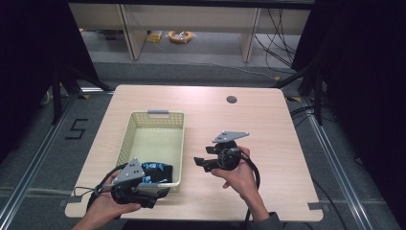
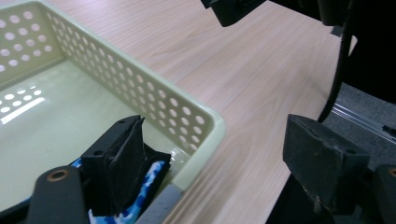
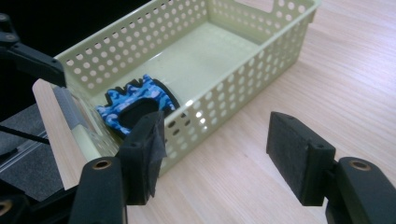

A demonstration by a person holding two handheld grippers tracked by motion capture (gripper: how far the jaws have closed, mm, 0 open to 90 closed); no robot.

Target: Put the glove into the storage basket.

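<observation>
While the blue patterned cloth [image 3: 139, 105] lies in the basket's [image 1: 158, 117] lower corner, both the left tool [image 1: 160, 191] and right tool [image 1: 197, 160] gape empty, so lift straight clear.

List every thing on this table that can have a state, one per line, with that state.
Pale green perforated plastic basket: upright on the table, holding one item at its near end.
Blue camouflage-patterned fabric item with black lining: lying inside the basket, released.
Left claw: open, jaws straddling the basket's corner.
Right claw: open, holding nothing, beside the basket.
</observation>
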